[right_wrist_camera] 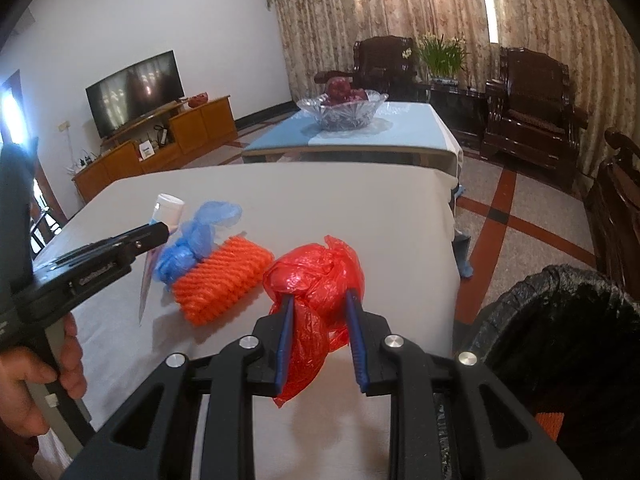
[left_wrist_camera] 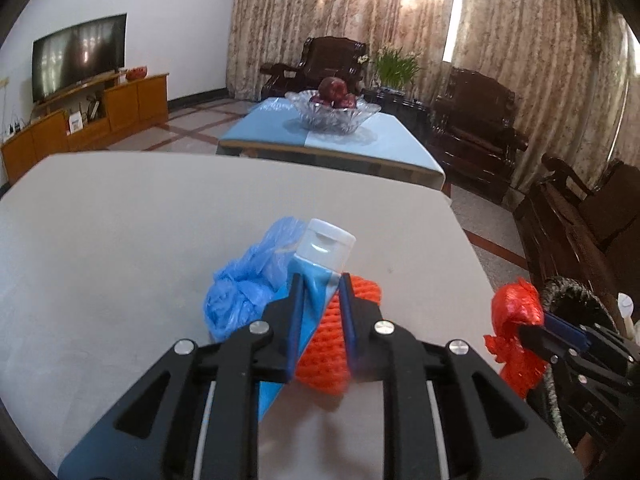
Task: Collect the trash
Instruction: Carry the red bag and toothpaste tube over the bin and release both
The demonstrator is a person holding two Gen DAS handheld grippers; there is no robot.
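Two wrist views over a pale worktop point(right_wrist_camera: 360, 208) in a living room. The left claw point(left_wrist_camera: 320, 280) is clamped on a blue squeeze tube point(left_wrist_camera: 316, 280), whose white flip cap point(left_wrist_camera: 328, 240) projects past the fingertips; in the right wrist view the tube is seen raised clear of the worktop, its flat crimped end hanging down. The right claw point(right_wrist_camera: 320, 300) is clamped on a crumpled red plastic bag point(right_wrist_camera: 316, 280), bunched between the blue pads and hanging below them over the near part of the worktop.

Left on the worktop are a crumpled blue plastic bag point(right_wrist_camera: 192, 240) and an orange foam fruit net point(right_wrist_camera: 224, 276), lying touching each other; both sit directly beyond the left claw and between the two claws. A bin lined with a black bag point(right_wrist_camera: 560, 320) stands beside the worktop's right edge, close to the right claw. A person's hand point(right_wrist_camera: 36, 380) is seen gripping the left tool's handle.

Beyond the worktop a table with a blue cloth point(left_wrist_camera: 272, 128) carries a glass bowl point(left_wrist_camera: 332, 116) of red fruit. Dark wooden armchairs point(left_wrist_camera: 476, 128), a potted plant point(left_wrist_camera: 396, 68), patterned curtains point(left_wrist_camera: 288, 20), and a television point(left_wrist_camera: 80, 56) on a wooden cabinet point(left_wrist_camera: 96, 124) line the walls.
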